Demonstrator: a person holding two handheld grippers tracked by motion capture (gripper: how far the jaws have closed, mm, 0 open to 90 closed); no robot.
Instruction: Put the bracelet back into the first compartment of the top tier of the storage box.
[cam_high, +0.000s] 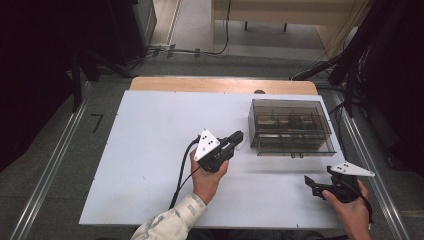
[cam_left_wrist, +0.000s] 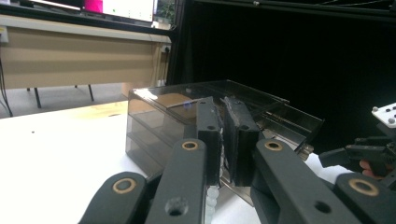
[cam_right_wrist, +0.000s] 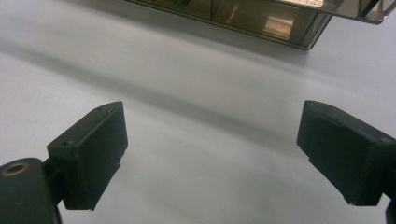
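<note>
Grippers: two. My left gripper (cam_high: 235, 139) is clamped on a string of small white beads (cam_left_wrist: 212, 198) beside one smoky translucent plastic drawer box (cam_high: 291, 127); my right gripper (cam_high: 311, 184) gapes over one white table (cam_high: 150, 150)

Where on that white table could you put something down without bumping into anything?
The white table is bare across its whole left half, from the left gripper out to the left edge. A free strip also lies along the near edge between the two hands. It is crowded at the right, around the smoky plastic box and the right gripper.
</note>
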